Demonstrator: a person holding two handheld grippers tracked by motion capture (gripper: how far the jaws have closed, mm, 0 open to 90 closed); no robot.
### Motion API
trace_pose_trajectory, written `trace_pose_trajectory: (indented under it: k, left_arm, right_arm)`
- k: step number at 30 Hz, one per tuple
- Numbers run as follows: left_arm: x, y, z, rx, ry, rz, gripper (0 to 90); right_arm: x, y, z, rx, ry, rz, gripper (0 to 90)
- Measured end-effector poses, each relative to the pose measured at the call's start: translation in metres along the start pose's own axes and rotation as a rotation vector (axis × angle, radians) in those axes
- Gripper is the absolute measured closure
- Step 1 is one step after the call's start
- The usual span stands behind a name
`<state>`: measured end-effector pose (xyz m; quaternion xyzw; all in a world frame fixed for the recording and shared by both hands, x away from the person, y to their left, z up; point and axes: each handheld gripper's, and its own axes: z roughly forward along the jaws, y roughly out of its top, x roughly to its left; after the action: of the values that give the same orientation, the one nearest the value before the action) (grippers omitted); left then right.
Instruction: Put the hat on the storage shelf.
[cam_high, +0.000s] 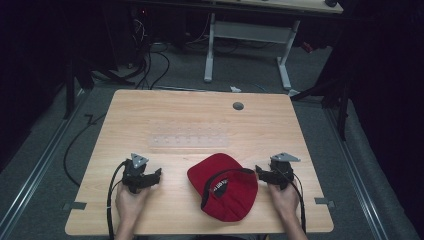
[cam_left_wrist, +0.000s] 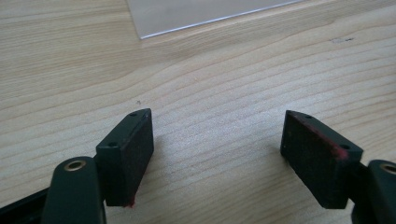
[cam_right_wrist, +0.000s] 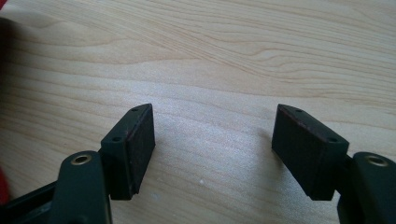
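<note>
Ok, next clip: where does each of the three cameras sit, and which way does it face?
High view: above the person's side, looking forward and down on the wooden table; both forearms enter from below, left gripper and right gripper flanking the red cap.
Left gripper view: rides the left gripper, looking low along its open jaws over bare wood toward a clear sheet.
Right gripper view: rides the right gripper, jaws open over bare wood.
Shared: the clear sheet appears in the high and left gripper views.
</note>
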<state>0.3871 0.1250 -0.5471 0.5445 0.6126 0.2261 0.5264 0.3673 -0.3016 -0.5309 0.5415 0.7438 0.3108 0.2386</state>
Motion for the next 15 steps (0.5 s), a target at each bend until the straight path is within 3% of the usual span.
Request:
trace_pose_trajectory:
  k: [15]
  left_arm:
    - [-0.0001,0.0000,0.0000,0.000,-0.001,0.000,26.0]
  right_arm:
    - [-0.0012,0.0002,0.0000,0.000,0.000,0.006,30.7]
